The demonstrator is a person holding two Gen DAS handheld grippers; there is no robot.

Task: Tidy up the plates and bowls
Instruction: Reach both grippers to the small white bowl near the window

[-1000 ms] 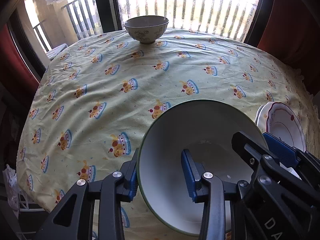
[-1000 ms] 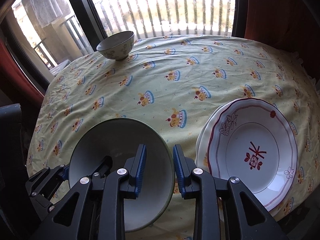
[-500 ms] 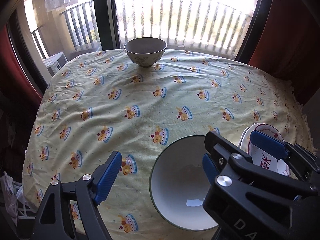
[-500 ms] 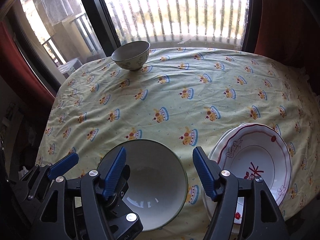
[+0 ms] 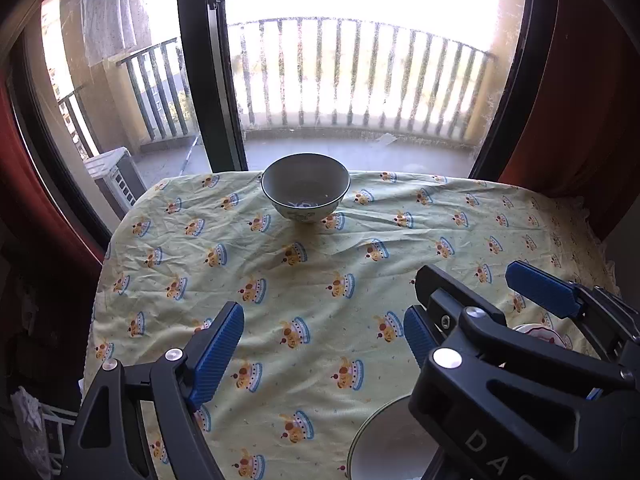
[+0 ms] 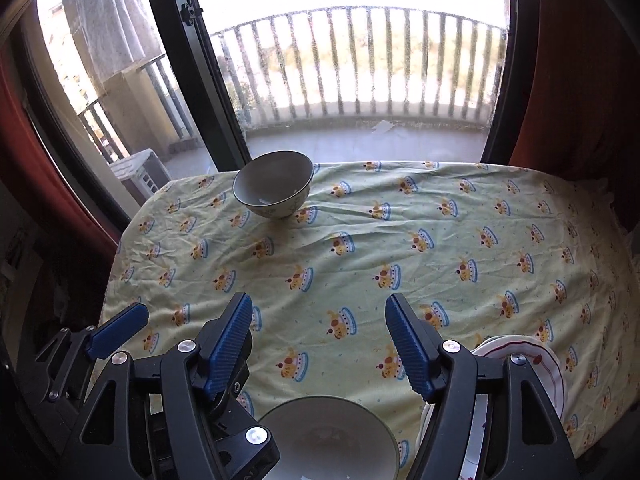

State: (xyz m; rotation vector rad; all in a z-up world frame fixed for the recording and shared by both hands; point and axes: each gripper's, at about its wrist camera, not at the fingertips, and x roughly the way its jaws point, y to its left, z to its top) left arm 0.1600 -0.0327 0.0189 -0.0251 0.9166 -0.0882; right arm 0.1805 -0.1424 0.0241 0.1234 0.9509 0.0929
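Note:
A white bowl with a green rim sits on the tablecloth just below both grippers, touched by neither; in the left wrist view the same bowl is half hidden under the right gripper's black finger. My left gripper and right gripper both stand open and empty above the cloth, side by side and overlapping. A small patterned bowl stands at the table's far edge. Stacked red-rimmed plates lie at the near right.
The round table has a yellow-green printed tablecloth that drops off at the left and far edges. Behind it are a window frame and a balcony railing. Red curtains hang on both sides.
Both grippers opened off the green-rimmed bowl's rim, then rose and drew back. The bowl stays on the cloth and has slid toward the bottom of both views.

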